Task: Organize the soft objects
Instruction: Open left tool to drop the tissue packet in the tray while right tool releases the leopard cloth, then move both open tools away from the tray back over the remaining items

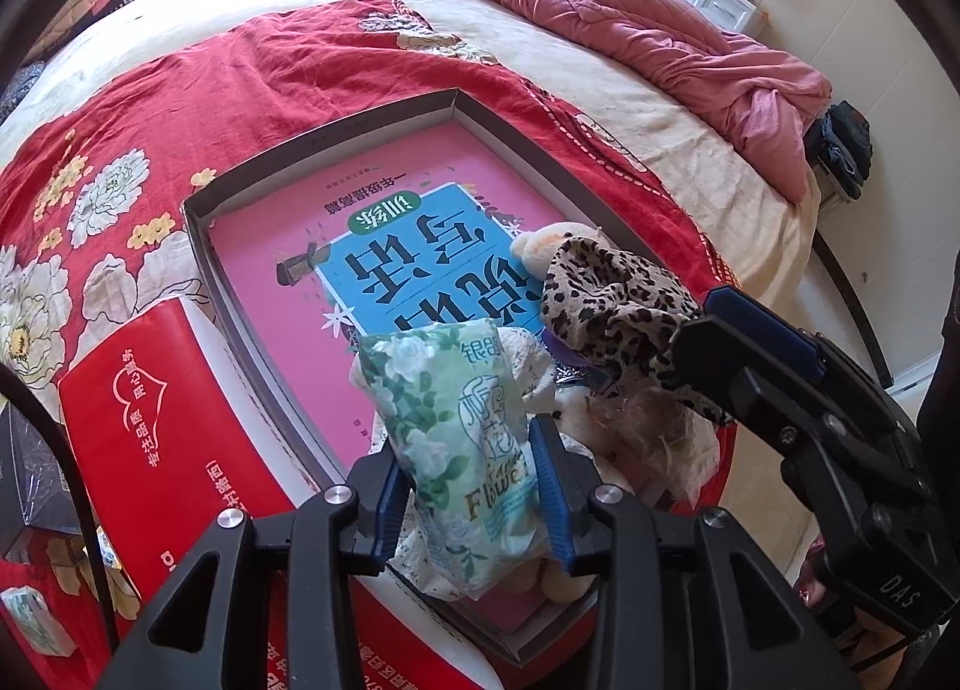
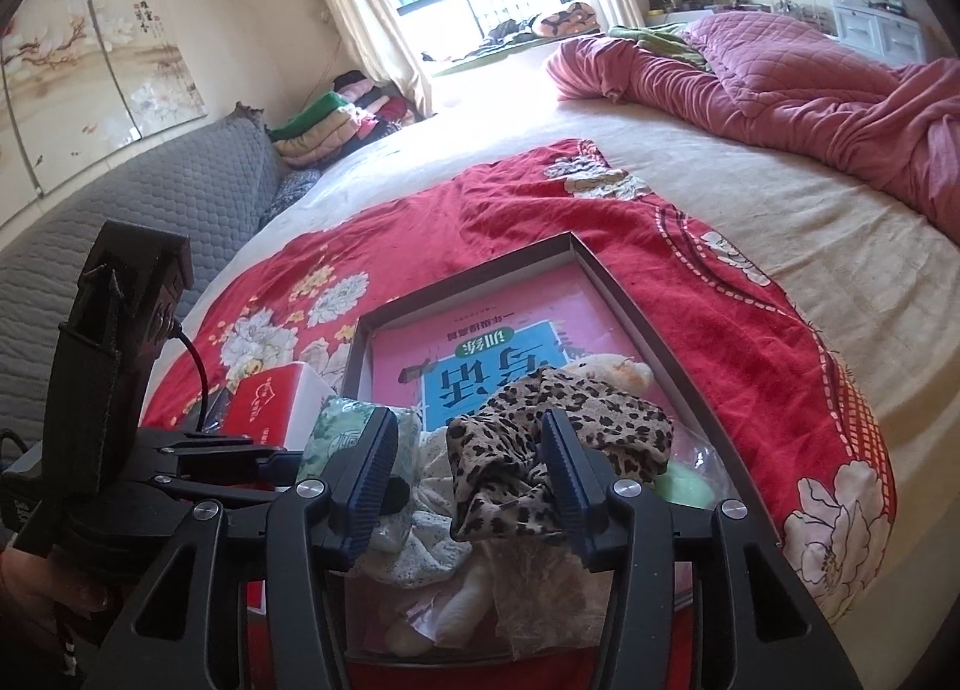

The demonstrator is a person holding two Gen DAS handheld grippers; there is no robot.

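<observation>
A shallow grey box lies on the bed with a pink and blue book flat inside it. At its near end is a pile of soft things: a cream plush toy, white lacy cloth and a leopard-print cloth. My left gripper is shut on a green floral tissue packet, held upright over the box's near corner. My right gripper stands open; the leopard-print cloth lies between its fingers, draped against the right pad and clear of the left one.
The box rests on a red floral cloth spread over the cream bed. A red tissue carton sits left of the box. A crumpled pink quilt lies at the far right, and a grey padded headboard is at the left.
</observation>
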